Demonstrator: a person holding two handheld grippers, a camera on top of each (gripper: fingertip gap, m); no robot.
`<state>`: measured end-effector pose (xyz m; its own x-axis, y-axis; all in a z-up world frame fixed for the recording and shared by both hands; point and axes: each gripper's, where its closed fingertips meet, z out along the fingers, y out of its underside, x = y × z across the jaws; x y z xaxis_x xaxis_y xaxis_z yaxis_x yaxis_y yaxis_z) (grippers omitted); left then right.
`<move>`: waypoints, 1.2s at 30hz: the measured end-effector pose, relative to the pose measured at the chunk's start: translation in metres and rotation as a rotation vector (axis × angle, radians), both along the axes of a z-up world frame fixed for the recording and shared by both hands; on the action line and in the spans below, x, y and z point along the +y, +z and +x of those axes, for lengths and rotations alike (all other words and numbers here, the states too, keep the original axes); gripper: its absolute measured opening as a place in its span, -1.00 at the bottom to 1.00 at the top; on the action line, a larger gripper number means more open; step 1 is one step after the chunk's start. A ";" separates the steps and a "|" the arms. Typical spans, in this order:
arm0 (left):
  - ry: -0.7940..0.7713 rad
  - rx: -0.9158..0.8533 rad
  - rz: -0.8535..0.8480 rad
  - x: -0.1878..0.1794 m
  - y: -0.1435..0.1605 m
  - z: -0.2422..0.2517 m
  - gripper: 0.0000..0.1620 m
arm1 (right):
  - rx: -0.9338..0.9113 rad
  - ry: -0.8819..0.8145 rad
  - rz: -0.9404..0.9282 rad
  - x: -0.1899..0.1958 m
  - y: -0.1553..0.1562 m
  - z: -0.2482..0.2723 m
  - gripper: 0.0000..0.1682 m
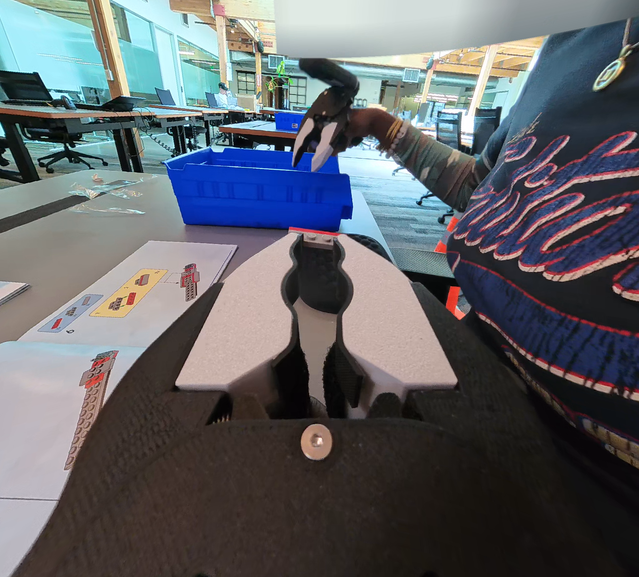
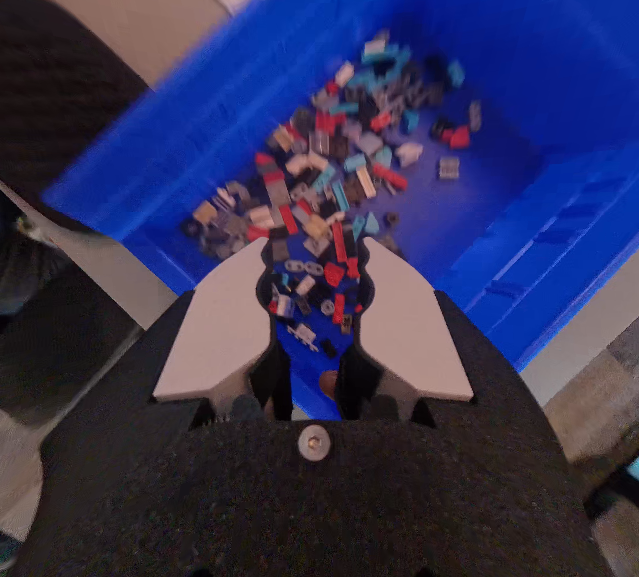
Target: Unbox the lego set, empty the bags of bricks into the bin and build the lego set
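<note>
My left gripper (image 1: pixel 317 239) is shut on a small grey-and-red lego assembly (image 1: pixel 316 238) and holds it above the table's near edge. The open instruction booklet (image 1: pixel 131 287) lies on the table to its left. The blue bin (image 1: pixel 259 194) stands beyond it on the table. My right gripper (image 2: pixel 315 244) is open and empty, pointing down into the blue bin (image 2: pixel 518 41) just above a pile of loose lego bricks (image 2: pixel 332 166) in red, grey, black, teal and white. It also shows in the left wrist view (image 1: pixel 309 159), hovering over the bin's right end.
Empty clear plastic bags (image 1: pixel 103 190) lie on the table at the far left. The person's torso in a dark patterned top (image 1: pixel 553 232) fills the right side. The table edge (image 1: pixel 377 232) runs just right of the bin. Office desks and chairs stand behind. There is about 40 cm between the tips of the two grippers.
</note>
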<state>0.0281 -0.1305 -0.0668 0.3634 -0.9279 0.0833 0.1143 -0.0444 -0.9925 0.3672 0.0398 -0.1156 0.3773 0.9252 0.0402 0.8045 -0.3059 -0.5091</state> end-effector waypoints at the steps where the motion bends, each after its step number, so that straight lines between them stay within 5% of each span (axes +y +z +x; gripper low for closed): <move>1: 0.002 -0.005 -0.004 0.001 0.000 -0.001 -0.80 | -0.067 0.006 -0.038 0.002 -0.011 0.008 -0.42; 4: 0.012 -0.016 -0.018 0.003 0.000 -0.002 -0.80 | -0.160 0.056 -0.136 0.001 -0.037 0.015 -0.43; 8: 0.021 -0.013 -0.021 0.004 0.000 -0.002 -0.80 | -0.240 0.161 -0.114 0.007 -0.054 0.015 -0.87; 36: -0.011 -0.013 -0.035 0.004 -0.001 0.000 -0.80 | -0.266 0.049 -0.101 0.020 -0.067 0.008 -0.98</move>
